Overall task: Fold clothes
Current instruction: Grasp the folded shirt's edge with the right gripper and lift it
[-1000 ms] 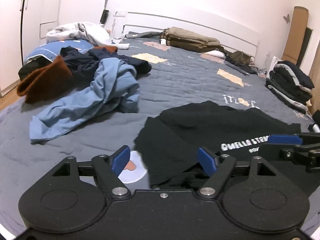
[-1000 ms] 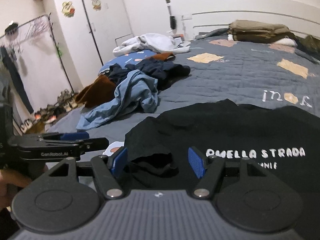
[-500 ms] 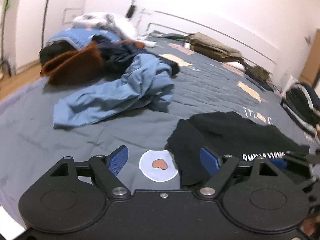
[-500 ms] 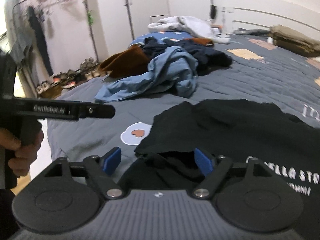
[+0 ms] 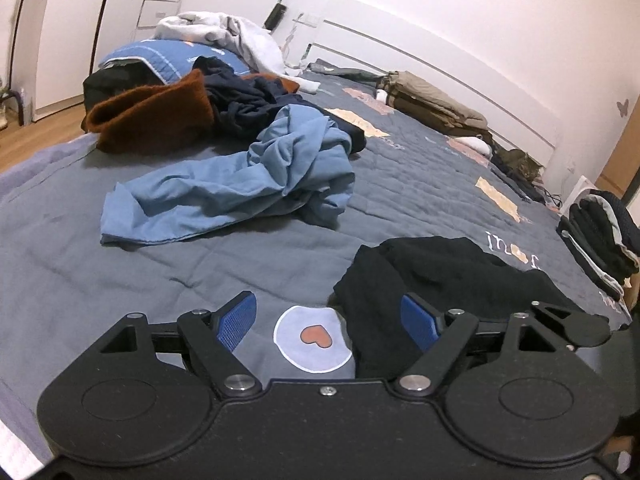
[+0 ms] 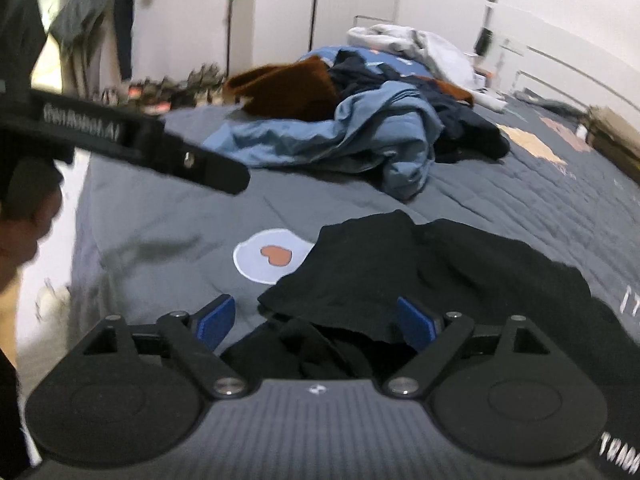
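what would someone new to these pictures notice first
A black t-shirt lies spread on the grey quilted bedspread right ahead of both grippers, its near edge between the right gripper, whose fingers are opening. Beside its edge sits a white round patch with an orange heart, between the open left gripper. Farther back, a crumpled light blue garment heads a heap of unfolded clothes.

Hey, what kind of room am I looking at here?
Most likely a bedroom in a home. A wide bed with a grey quilt and white headboard fills the view, loose clothes lie on it, and a clothes rack stands by the wall.
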A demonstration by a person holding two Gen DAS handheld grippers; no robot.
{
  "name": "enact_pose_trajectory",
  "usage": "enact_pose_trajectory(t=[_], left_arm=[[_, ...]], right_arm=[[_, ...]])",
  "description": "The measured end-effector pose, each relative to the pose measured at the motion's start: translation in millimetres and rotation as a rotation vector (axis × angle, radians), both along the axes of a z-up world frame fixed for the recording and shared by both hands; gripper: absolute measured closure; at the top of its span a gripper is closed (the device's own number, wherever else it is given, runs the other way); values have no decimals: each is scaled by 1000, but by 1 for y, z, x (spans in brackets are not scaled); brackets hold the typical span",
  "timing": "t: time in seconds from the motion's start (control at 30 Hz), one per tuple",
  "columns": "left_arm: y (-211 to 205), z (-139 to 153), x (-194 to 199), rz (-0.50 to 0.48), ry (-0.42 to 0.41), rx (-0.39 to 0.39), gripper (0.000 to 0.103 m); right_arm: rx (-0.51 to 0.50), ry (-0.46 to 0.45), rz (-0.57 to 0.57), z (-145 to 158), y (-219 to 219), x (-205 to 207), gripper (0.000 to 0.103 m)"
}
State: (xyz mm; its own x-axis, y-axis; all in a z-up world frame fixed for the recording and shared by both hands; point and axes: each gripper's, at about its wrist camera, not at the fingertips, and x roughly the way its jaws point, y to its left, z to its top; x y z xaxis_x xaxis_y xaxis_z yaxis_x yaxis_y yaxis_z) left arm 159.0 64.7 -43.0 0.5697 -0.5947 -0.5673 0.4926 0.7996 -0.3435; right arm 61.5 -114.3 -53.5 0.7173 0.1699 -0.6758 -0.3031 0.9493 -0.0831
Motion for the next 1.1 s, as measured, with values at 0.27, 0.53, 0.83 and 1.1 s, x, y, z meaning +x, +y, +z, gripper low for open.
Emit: enact_pose_trajectory(t=[0.27,0.53,0.83,1.1], left_arm=[[0,0,3,10,11,-9,25],[3,-3,9,24,47,-37,25],[2,-4,9,20,51,-30,24],[1,-5,8,22,53,-31,24]], right_arm=[[-78,15,63,-13,17,17,16],[-236,-16,137,-27,36,24,19],[-117,-36,35,-15,15,31,90],[191,-106,-184,18,-45,26,103]])
